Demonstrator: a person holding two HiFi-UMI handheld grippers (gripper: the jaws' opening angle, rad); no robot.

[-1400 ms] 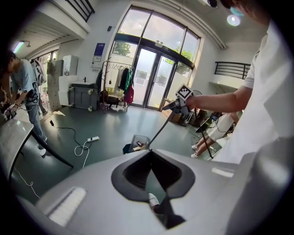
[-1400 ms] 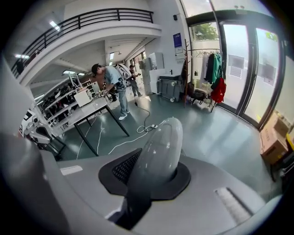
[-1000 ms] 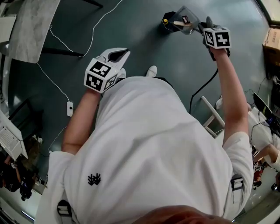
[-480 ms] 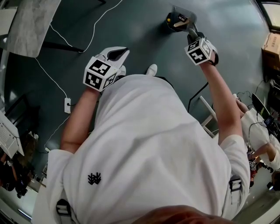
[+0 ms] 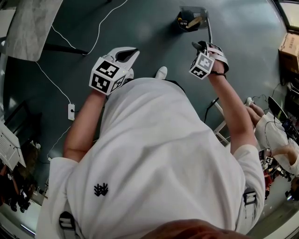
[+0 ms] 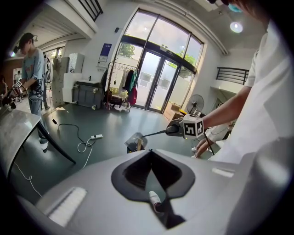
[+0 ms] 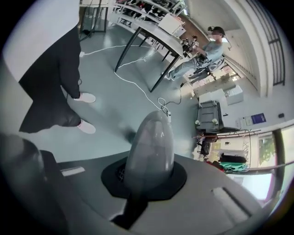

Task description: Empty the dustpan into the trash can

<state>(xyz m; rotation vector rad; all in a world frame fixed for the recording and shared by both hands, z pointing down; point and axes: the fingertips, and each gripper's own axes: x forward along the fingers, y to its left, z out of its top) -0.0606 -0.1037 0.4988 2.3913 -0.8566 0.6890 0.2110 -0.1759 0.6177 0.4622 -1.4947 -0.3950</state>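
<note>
Holding the dustpan (image 5: 198,12) over the trash can (image 5: 181,23) on the floor, with the fingers of my right gripper (image 5: 202,46) clamped on its thin handle (image 5: 209,31) and those of my left gripper (image 5: 123,54) drawn together on nothing, I am risking the long pan swinging and dumping its load beside the can.

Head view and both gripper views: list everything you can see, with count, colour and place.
long-handled plastic dustpan: one, translucent grey, tilted above the trash can, top of the head view.
small round trash can: one, black, on the floor.
cable with power strip: one, white, across the floor at left.
table: one, grey top, upper left.
cardboard box: one, brown, right edge.
bystanders: at least two, light clothing, right edge and beside the table.
shoe: one, white, below the person.
left gripper: one, white, tips together, empty.
right gripper: one, white, shut on the dustpan's handle.
</note>
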